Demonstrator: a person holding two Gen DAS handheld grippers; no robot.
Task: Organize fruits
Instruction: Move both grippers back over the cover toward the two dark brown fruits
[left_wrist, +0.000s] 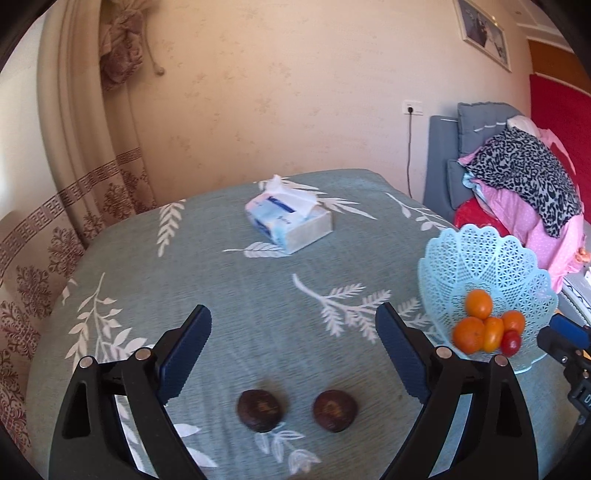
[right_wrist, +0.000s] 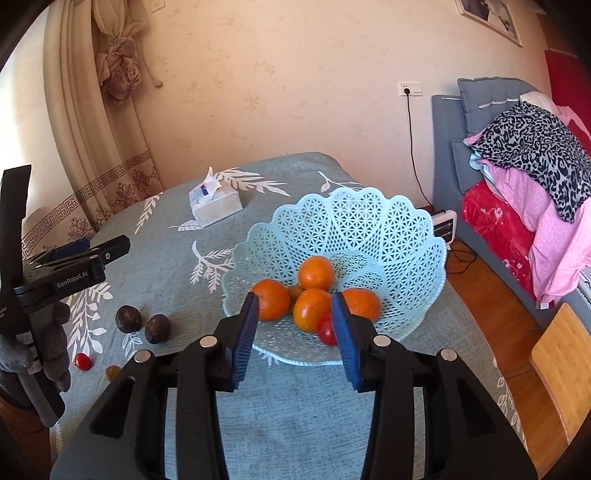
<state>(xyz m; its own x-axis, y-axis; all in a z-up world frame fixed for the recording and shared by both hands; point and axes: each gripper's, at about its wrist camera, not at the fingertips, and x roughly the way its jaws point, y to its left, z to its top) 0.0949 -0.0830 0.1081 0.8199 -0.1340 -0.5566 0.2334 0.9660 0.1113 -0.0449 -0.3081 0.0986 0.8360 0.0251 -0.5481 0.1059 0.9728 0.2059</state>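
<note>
We see the left tool (left_wrist: 293, 341) hanging wide open above the worktop (left_wrist: 229, 291), its blue pads holding nothing, and two dark brown fruits (left_wrist: 261, 410) lying side by side (a small gap between them) on the leaf-patterned cloth just below and between its fingers. From the right wrist view the same pair (right_wrist: 128, 318) lies near the left edge, with a red cherry tomato (right_wrist: 82, 361) and a small amber fruit (right_wrist: 112, 372) on the cloth a little nearer the camera.

Our right tool (right_wrist: 293, 325) is also open and empty, its fingers parted in front of the pale blue lattice basket (right_wrist: 369, 221). Inside the basket we count four oranges (right_wrist: 316, 272) clustered together, a red cherry tomato (right_wrist: 325, 329) at their front edge and a small brownish fruit (right_wrist: 294, 291) tucked between the oranges, too hidden to name.

A tissue box (left_wrist: 288, 221) sits farther back on the worktop, well apart from the basket and from the loose fruits. A gloved hand (right_wrist: 55, 347) grips the left tool's handle at the left edge of the right wrist view.
</note>
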